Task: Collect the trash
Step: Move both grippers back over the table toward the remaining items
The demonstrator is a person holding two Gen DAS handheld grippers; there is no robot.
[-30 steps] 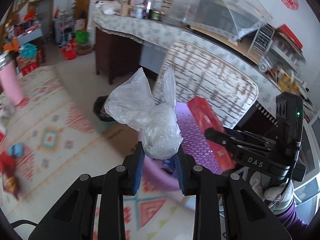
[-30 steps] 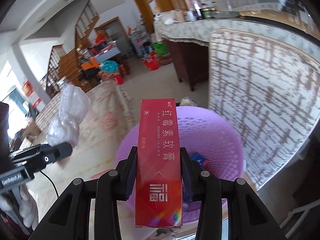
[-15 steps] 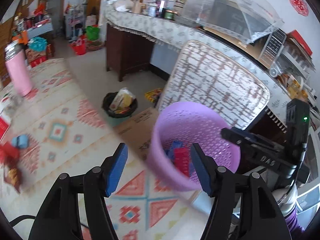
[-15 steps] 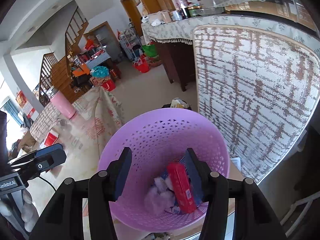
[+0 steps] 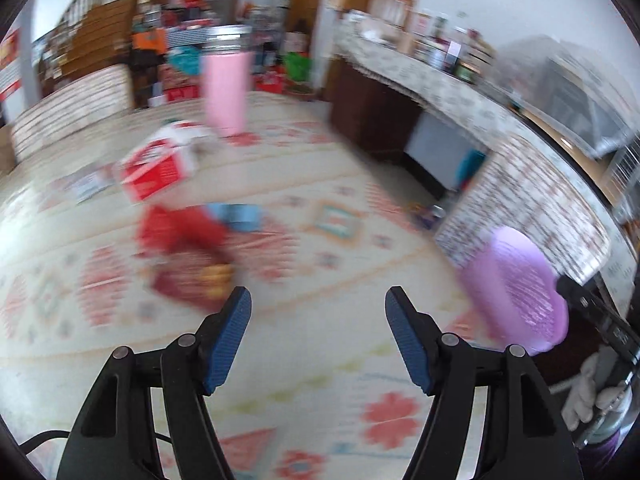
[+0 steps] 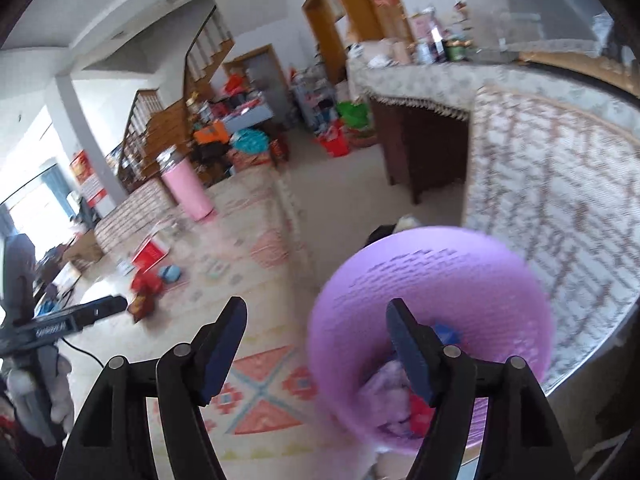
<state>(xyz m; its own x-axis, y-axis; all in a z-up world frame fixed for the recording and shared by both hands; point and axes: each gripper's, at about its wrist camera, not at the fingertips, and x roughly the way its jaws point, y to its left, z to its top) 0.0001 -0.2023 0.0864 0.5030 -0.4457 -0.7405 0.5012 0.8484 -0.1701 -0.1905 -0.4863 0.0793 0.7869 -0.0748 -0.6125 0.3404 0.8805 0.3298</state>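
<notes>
1. Since the earlier frames both claws have let go: the knotted plastic bag has left the left gripper (image 5: 318, 336) and the red carton has left the right gripper (image 6: 316, 340). Both sets of jaws are opening, with nothing between them.
2. The dropped items now lie in the purple basket (image 6: 432, 280), just under the right gripper's right finger.
3. The left gripper has swung away from the basket (image 5: 516, 292) toward the patterned tablecloth (image 5: 320, 380).
4. Remaining trash, blurred, lies ahead: a red wrapper (image 5: 180, 232), a snack packet (image 5: 192, 280), a blue scrap (image 5: 236, 216) and a red-and-white carton (image 5: 160, 164).
5. Collection looks partly done; these come next.
</notes>
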